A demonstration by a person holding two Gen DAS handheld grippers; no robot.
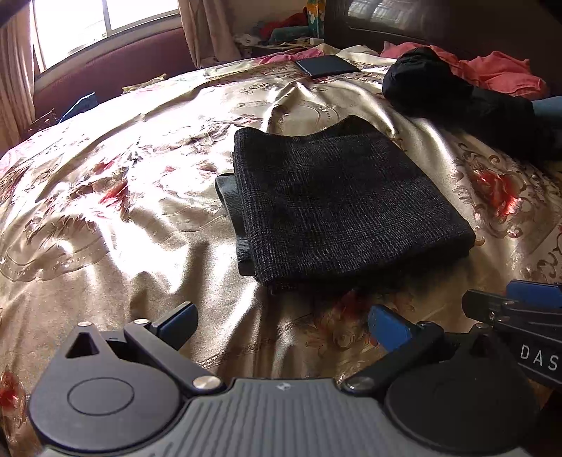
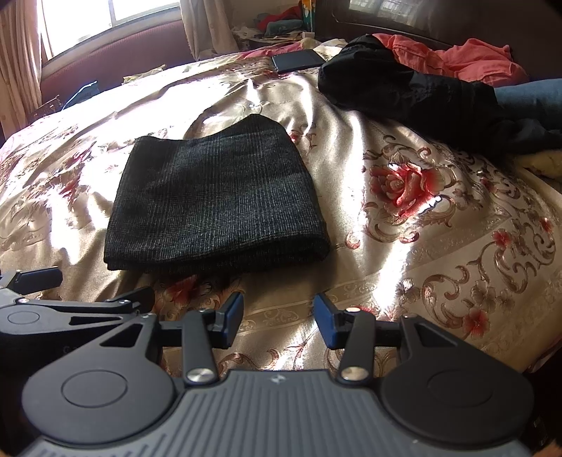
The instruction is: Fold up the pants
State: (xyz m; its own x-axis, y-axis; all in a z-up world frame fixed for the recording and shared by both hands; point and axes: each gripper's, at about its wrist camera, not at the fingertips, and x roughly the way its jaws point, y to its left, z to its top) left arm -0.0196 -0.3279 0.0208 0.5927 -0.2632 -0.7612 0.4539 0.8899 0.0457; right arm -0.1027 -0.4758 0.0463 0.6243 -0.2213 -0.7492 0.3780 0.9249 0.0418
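Pants [image 1: 344,207] lie folded into a compact dark checked rectangle on your gold floral bedspread [image 1: 140,197], flat and untouched by either tool; a strip of lower layer pokes out along the fold's left edge in the left wrist view. Your left gripper [image 1: 281,321] hovers just short of the near edge of the bundle, its blue-padded jaws spread wide with nothing between them; your right gripper [image 2: 277,318] hangs beside it, jaws parted to a moderate gap and likewise empty, with the pants ahead and to its left. You can see each tool's tip from the other's camera, so the two sit close side by side. Beyond the pants, near the headboard, a heap of black clothing [image 2: 404,88] rests against a coral garment [image 2: 467,59]; a dark phone [image 2: 298,59] lies flat further back; sunlight from the window [image 1: 87,24] glares across the satin.
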